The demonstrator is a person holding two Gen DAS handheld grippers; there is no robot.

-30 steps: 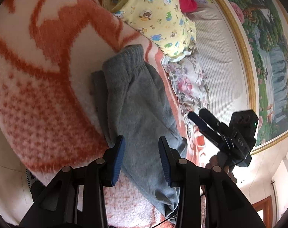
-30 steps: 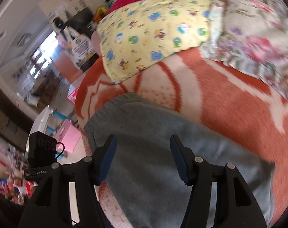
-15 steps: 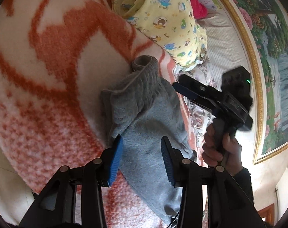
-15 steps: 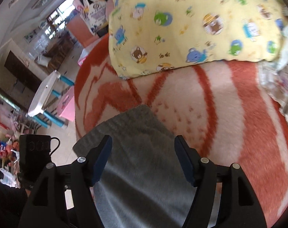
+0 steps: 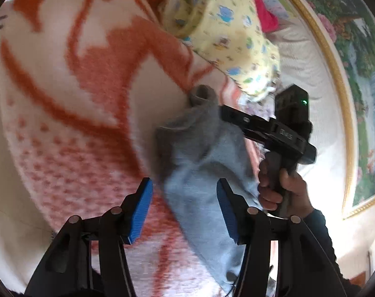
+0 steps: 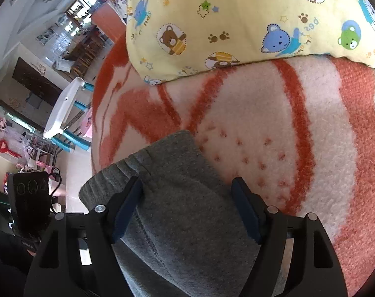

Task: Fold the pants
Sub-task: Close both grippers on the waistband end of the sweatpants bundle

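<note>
- Since a second ago, the right gripper (image 6: pixel 187 210) has swung in over the waistband of the soft grey fleece pants (image 6: pixel 177 198).
- Both sets of fingers are opening; fabric lies between each, ungripped.
- Left gripper (image 5: pixel 185 212) hovers over the pants on the orange-and-white blanket (image 5: pixel 76 99).
- Limp and light: pinch hems.
- No containers visible.

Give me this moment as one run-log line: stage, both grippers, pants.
stage: fold underway | left gripper: opening, astride pants | right gripper: opening, over waistband, no grip | grey pants: bunched on orange-white blanket | bear pillow: beyond
</note>
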